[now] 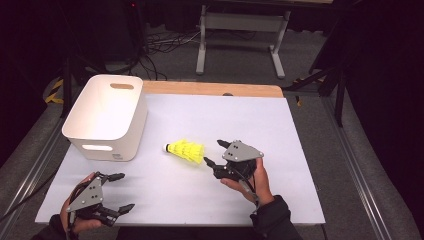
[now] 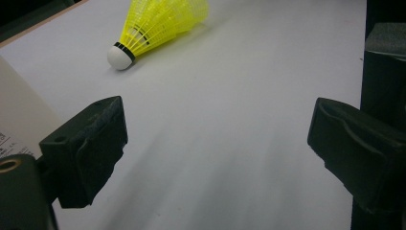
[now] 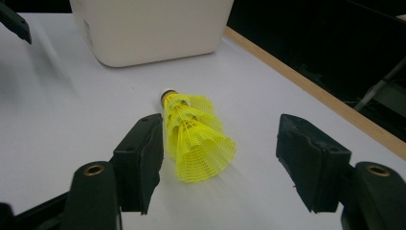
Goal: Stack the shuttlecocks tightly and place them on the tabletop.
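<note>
White bin (image 1: 107, 117) nr yellow shuttlecocks (image 1: 186, 150)

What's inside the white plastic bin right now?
The white plastic bin stands open-topped at the table's left. In the high view its far inner wall and handle slot look bare, with nothing showing inside; the near wall hides part of the floor.

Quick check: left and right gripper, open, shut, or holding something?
Left gripper: jaws open, nothing between them.
Right gripper: jaws open at the yellow shuttlecock, which lies on the white table, not gripped.
</note>
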The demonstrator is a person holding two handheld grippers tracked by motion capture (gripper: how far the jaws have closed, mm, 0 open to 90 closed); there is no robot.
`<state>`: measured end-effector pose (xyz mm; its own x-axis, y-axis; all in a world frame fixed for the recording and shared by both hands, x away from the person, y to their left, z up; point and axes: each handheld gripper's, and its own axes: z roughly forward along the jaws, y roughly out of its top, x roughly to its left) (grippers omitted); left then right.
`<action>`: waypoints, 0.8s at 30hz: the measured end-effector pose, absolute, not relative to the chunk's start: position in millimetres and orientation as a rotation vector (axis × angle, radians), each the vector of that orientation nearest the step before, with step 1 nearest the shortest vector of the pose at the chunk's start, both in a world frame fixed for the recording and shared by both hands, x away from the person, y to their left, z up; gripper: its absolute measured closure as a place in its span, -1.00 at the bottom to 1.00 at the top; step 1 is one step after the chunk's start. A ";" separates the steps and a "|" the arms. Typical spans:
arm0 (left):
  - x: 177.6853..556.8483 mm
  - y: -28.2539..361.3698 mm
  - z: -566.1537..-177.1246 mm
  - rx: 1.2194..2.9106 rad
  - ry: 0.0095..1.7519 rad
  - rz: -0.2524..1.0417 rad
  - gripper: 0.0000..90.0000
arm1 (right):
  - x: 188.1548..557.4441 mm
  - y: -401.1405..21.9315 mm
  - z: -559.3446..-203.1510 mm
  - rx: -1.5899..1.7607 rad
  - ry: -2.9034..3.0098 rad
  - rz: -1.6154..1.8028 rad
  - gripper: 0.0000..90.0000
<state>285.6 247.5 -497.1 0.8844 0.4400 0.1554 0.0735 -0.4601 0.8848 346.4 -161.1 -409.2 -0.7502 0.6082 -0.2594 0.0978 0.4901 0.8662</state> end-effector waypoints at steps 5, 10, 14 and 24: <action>285.3 247.0 -497.1 2.024 0.370 0.448 -0.84 | 341.4 -164.1 -406.9 0.569 2.173 1.206 -0.30; 285.7 246.8 -497.2 2.024 0.372 0.450 -0.84 | 336.8 -167.0 -407.2 0.566 2.175 1.182 -0.40; 285.3 246.9 -496.8 2.023 0.372 0.455 -0.84 | 333.6 -168.1 -407.8 0.550 2.170 1.151 -0.42; 284.2 247.0 -496.3 2.021 0.378 0.469 -0.83 | 325.3 -170.1 -415.4 0.545 2.161 1.037 -0.56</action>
